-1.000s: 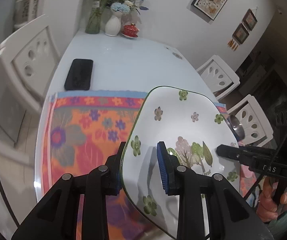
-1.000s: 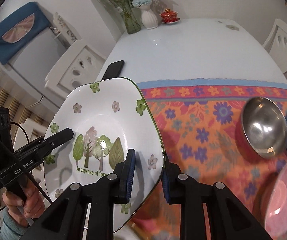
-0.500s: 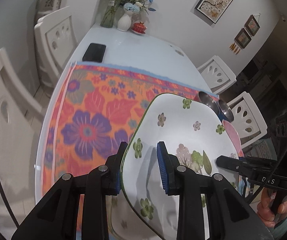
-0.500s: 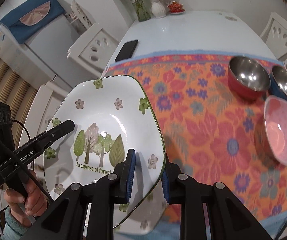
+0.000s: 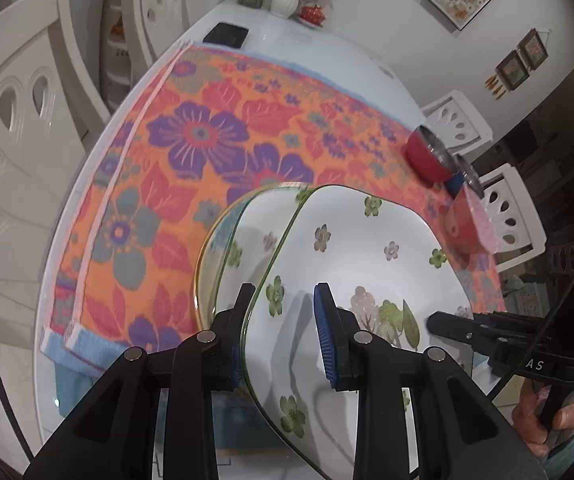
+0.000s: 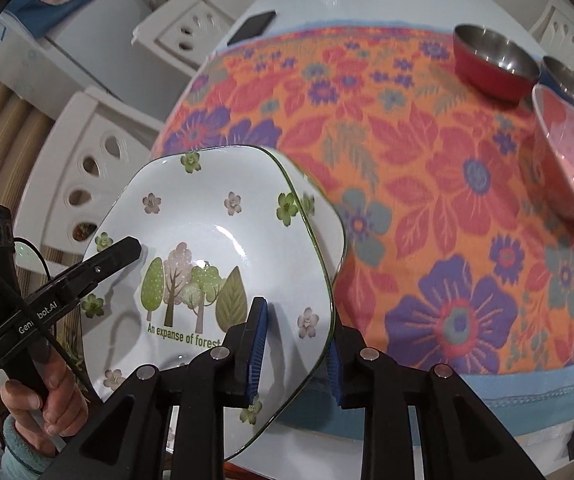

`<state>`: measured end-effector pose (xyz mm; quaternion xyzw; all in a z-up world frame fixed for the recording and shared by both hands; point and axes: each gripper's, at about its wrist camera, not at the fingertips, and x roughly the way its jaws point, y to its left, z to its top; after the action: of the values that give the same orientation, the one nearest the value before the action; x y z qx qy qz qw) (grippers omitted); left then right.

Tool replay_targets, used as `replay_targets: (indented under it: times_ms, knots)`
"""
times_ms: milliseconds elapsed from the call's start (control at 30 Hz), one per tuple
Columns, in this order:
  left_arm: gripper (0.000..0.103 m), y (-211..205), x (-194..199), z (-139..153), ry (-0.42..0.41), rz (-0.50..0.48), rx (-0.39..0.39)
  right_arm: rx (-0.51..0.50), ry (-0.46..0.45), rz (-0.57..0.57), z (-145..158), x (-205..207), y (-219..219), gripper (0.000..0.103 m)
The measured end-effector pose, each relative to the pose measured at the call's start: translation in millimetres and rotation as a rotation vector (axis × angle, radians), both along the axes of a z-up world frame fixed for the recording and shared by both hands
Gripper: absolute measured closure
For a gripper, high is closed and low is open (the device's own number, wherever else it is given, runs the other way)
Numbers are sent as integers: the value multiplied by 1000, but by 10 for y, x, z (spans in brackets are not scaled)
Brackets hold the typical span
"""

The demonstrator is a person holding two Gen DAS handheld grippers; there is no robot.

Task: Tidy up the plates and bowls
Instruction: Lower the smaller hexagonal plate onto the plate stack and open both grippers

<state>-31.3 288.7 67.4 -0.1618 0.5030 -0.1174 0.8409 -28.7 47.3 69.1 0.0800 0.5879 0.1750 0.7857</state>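
Observation:
A white plate (image 5: 367, 264) with a forest picture and green rim hangs tilted between both grippers, just above a stack of similar plates (image 5: 223, 236) at the near edge of the floral cloth (image 6: 427, 200). My left gripper (image 5: 281, 344) is shut on the plate's left rim. On the opposite rim sits my right gripper (image 6: 295, 348); its jaws are opening, but its blue pads still touch the plate (image 6: 191, 216). Only the right edge of the stack (image 6: 323, 216) shows in the right wrist view. Each gripper shows in the other's view, with a hand on its handle.
A red steel bowl (image 6: 495, 60), a blue steel bowl (image 6: 571, 80) and a pink bowl (image 6: 567, 160) stand at the cloth's right side. A black phone (image 6: 253, 26) lies on the bare table beyond the cloth. White chairs (image 5: 27, 120) surround the table.
Both grippers carried the plate back toward the table's near edge and down. The stacked plates have come into view right beneath it. The right jaws look slightly wider.

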Motion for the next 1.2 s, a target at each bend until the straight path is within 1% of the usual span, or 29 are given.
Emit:
replay_targets:
  times_ms: [133, 300, 467, 600, 800, 900, 1033, 1100, 1200]
  knots:
    - [77, 3, -1, -106, 21, 2, 8, -18, 20, 8, -101, 50, 22, 76]
    - [78, -2, 30, -168, 29, -4, 10, -33, 37, 6, -173, 132, 31, 76]
    - [78, -81, 91, -199, 41, -31, 47, -49, 52, -6, -212, 224, 2, 76]
    - [77, -157, 119, -192, 48, -59, 90, -54, 63, -12, -233, 286, -27, 76]
    - [77, -160, 160, -175, 73, -101, 106, -46, 70, -23, -252, 387, -34, 76]
    - [73, -167, 184, -156, 95, -124, 114, -39, 70, -25, -252, 418, -35, 76]
    - [66, -164, 202, -126, 120, -138, 103, -37, 72, -24, -244, 441, -25, 76]
    - [66, -182, 203, -119, 132, -152, 118, -33, 77, -26, -243, 448, -21, 76]
    - [66, -234, 176, -93, 152, -196, 160, -28, 85, -26, -248, 456, -22, 76]
